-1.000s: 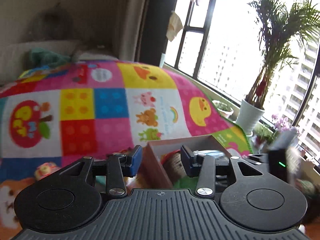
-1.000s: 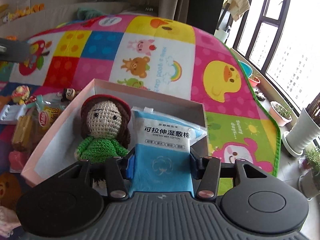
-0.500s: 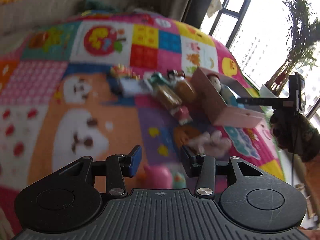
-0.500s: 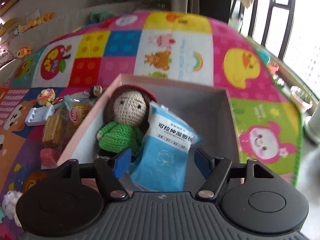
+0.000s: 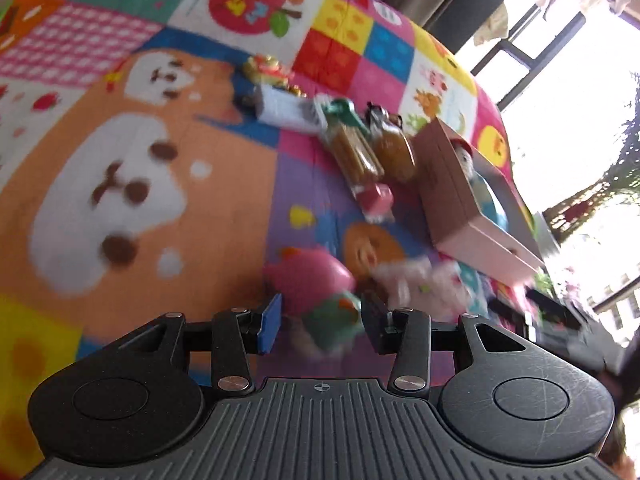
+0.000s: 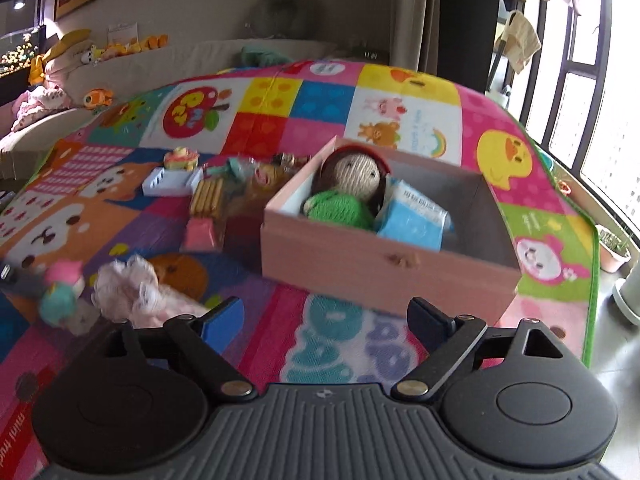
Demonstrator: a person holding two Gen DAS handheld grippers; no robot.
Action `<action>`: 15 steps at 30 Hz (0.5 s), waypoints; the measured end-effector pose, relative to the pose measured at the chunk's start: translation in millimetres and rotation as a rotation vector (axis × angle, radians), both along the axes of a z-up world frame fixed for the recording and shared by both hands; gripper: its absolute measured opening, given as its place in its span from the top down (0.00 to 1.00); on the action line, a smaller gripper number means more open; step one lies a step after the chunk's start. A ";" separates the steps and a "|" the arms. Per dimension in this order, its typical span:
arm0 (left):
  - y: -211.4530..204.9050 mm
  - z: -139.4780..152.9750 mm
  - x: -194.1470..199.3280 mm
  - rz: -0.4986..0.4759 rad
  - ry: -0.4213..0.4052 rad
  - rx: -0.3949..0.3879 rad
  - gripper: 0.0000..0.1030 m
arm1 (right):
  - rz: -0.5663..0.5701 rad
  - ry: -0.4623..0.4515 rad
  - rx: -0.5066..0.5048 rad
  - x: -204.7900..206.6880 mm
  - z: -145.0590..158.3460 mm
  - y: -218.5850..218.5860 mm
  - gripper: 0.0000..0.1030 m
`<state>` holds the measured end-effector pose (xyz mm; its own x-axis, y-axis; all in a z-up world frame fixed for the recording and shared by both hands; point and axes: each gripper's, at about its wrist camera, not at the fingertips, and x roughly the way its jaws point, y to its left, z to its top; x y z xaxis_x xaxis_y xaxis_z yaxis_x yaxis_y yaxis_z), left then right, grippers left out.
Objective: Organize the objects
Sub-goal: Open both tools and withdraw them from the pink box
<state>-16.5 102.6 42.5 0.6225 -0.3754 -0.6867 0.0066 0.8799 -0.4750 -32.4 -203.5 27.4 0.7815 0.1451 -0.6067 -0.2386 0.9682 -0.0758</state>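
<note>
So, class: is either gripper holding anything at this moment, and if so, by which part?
Nothing is held. The right gripper is open and empty; the left gripper is open around the pink and teal toy, not yet closed.

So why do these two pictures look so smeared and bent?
Left wrist view: motion blur smears the pink toy between the left gripper fingers; the window is blown out white. Right wrist view: sharper on the crochet doll in the pink box, and the fisheye lens bows the play mat.
</note>
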 end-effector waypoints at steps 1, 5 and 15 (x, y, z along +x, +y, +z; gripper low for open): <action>-5.4 -0.9 8.5 -0.002 -0.011 0.018 0.54 | -0.008 0.011 -0.007 0.7 -4.9 1.2 0.11; -29.5 -3.7 36.8 -0.056 -0.048 0.072 0.53 | -0.037 0.040 -0.014 0.2 -15.9 -0.4 0.11; -11.9 16.4 42.9 0.008 -0.185 0.060 0.53 | 0.051 -0.041 0.017 10.4 24.0 18.8 0.08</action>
